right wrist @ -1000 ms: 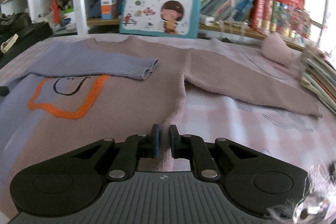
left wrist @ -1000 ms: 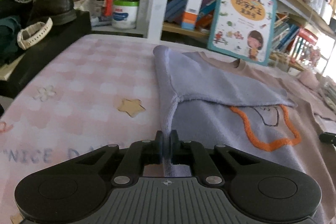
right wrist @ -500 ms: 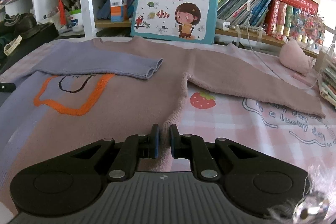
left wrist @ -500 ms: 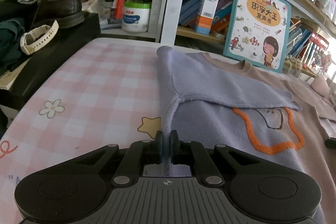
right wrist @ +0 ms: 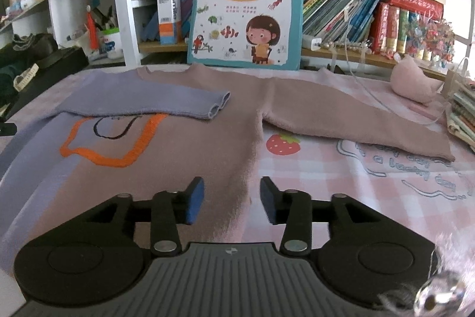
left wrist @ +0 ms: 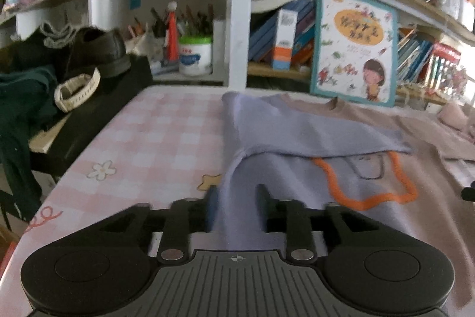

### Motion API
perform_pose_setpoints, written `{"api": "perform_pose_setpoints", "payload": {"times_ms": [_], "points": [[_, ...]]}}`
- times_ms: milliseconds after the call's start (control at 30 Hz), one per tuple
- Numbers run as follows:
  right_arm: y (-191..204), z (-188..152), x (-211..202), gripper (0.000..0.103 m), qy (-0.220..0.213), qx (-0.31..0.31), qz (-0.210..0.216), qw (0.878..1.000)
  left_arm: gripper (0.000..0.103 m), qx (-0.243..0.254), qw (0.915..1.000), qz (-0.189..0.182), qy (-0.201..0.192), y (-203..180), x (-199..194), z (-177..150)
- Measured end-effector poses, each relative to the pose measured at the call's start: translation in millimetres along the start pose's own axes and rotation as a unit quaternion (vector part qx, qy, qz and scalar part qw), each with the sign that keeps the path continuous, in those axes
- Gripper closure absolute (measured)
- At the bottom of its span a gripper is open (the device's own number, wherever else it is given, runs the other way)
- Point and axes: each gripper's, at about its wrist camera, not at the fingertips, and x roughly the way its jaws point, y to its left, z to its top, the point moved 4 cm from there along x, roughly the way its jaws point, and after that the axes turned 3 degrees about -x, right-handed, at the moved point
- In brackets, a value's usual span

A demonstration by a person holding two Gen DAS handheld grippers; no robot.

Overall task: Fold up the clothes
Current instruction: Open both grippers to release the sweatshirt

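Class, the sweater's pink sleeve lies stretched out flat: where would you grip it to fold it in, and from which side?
Grip the pink sleeve at its cuff, coming in from the sweater's outer right side. It is the free end, flat on the tablecloth, so it can swing across like the purple sleeve.

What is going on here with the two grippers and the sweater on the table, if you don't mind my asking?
A person with two handheld grippers is folding a lilac and dusty-pink sweater on a pink checked tablecloth. The lilac sleeve is already folded across the chest, while the pink sleeve lies spread out. The left gripper and right gripper are both open, with the sweater's side edges lying between their fingers.
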Motion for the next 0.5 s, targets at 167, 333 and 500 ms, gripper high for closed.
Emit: {"api": "perform_pose_setpoints", "payload": {"times_ms": [167,333,500], "points": [[-10.0,-5.1,-16.8,0.048,-0.011,0.005,-0.009,1.000,0.041,0.035,0.9991,0.001,-0.026,-23.2,-25.1,-0.5],[-25.5,-11.6,-31.0,0.025,-0.016,0.014,-0.025,0.999,0.015,0.044,0.9982,-0.018,-0.035,-47.3,-37.2,-3.7],[-44.5,-17.6,-39.7,0.011,-0.016,0.022,-0.056,0.998,0.011,0.054,0.9970,-0.046,-0.030,-77.2,-37.4,-10.7]]}}
